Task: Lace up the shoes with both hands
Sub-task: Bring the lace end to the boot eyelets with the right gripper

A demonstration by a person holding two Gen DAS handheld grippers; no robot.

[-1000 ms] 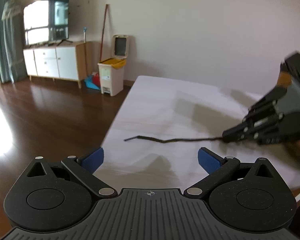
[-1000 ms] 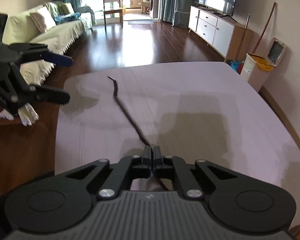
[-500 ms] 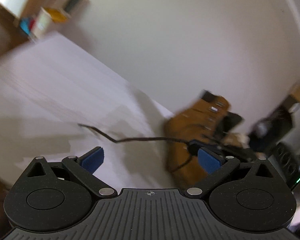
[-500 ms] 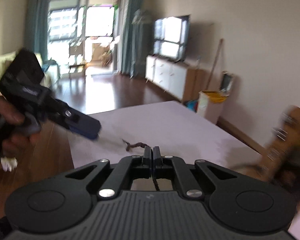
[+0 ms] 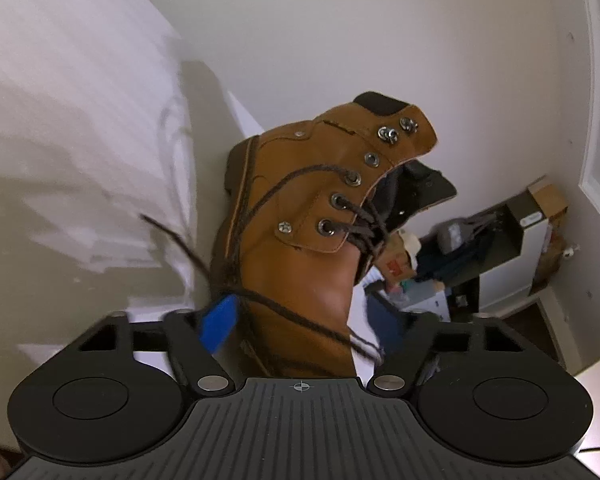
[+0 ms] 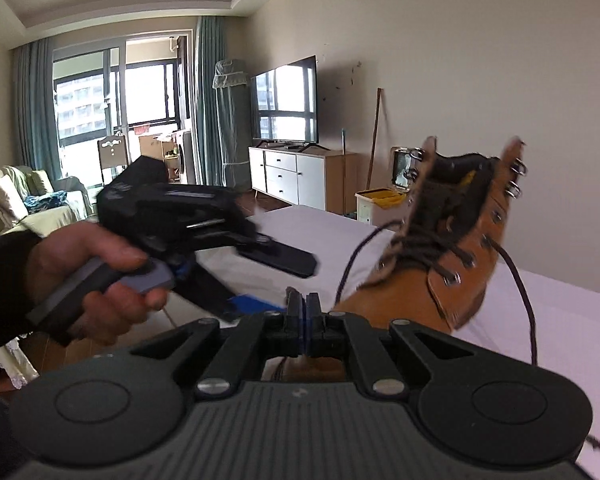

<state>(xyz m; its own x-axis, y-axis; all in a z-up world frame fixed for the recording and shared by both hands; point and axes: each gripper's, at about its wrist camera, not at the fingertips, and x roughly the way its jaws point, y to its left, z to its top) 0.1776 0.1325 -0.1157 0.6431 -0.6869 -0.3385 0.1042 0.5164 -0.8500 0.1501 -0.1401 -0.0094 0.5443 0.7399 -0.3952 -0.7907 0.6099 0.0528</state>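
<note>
**Tongs at boot, lacing part done**

Left tongs (image 5: 300, 332) are closing about the boot's (image 5: 300, 248) toe, with a lace (image 5: 296, 316) strand across the gap; contact cannot be confirmed. Right tongs (image 6: 303, 312) are fully closed; whether lace is pinched there cannot be told. Boot stands on the table (image 6: 560, 320) near its far edge by the wall. Lower eyelets are laced; the upper eyelet and hooks (image 5: 396, 130) remain empty, and both lace ends hang loose. Table is white-covered. Room holds a television (image 6: 286, 106), white cabinet (image 6: 284, 178), bin (image 6: 376, 204) and sofa (image 6: 12, 200).
</note>
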